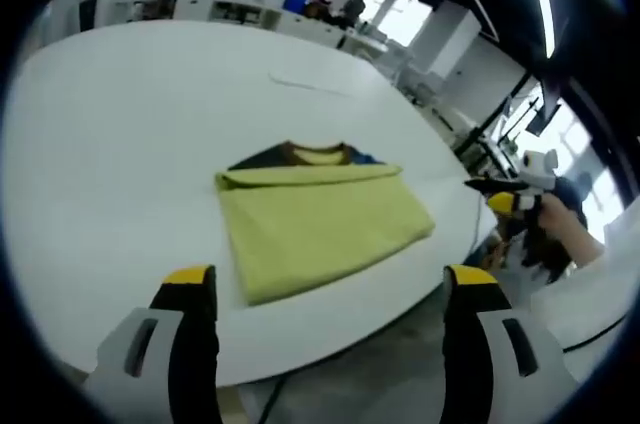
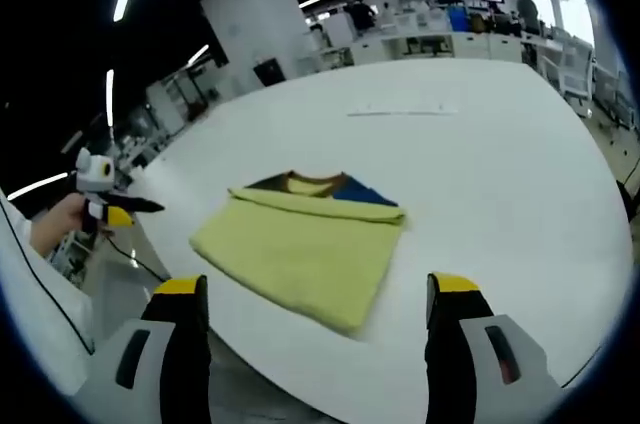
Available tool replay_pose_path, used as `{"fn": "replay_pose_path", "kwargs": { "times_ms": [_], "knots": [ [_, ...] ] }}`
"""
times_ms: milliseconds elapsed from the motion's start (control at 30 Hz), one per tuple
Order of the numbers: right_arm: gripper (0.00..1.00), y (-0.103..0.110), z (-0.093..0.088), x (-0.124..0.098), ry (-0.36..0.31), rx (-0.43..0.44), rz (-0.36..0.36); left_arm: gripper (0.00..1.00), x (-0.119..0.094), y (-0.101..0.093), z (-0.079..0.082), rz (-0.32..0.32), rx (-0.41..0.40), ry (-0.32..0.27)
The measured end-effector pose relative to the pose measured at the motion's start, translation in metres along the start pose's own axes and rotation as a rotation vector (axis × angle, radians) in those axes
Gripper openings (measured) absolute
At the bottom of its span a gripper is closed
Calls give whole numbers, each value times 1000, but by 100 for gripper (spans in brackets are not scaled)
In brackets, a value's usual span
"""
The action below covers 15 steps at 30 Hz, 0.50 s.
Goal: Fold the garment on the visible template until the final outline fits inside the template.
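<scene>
Yellow garment (image 1: 318, 224) folded on white table (image 1: 130, 114).

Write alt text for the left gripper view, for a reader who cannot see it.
A folded yellow garment with a dark collar edge lies on a white table, ahead of the left tool, whose jaws stand wide apart and hold nothing. At the right edge, a hand holds the right tool off the table; an office with desks lies behind.

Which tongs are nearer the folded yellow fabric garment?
Right, slightly, though it's close. The right tongs frame the near corner of the folded yellow garment; the left tongs sit just short of it, off the white table.
</scene>
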State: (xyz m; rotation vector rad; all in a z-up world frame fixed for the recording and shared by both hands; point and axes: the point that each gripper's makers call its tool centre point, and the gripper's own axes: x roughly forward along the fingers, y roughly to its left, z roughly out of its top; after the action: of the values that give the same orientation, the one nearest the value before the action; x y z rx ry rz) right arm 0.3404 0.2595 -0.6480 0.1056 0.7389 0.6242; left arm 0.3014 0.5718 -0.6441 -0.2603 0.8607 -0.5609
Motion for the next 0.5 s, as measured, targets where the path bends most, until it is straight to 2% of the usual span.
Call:
{"fn": "replay_pose_path", "kwargs": {
  "times_ms": [500],
  "knots": [
    [78, -23, 3, 23, 17, -16, -38, 82, 25, 25, 10, 20, 9, 10]
  ]
}}
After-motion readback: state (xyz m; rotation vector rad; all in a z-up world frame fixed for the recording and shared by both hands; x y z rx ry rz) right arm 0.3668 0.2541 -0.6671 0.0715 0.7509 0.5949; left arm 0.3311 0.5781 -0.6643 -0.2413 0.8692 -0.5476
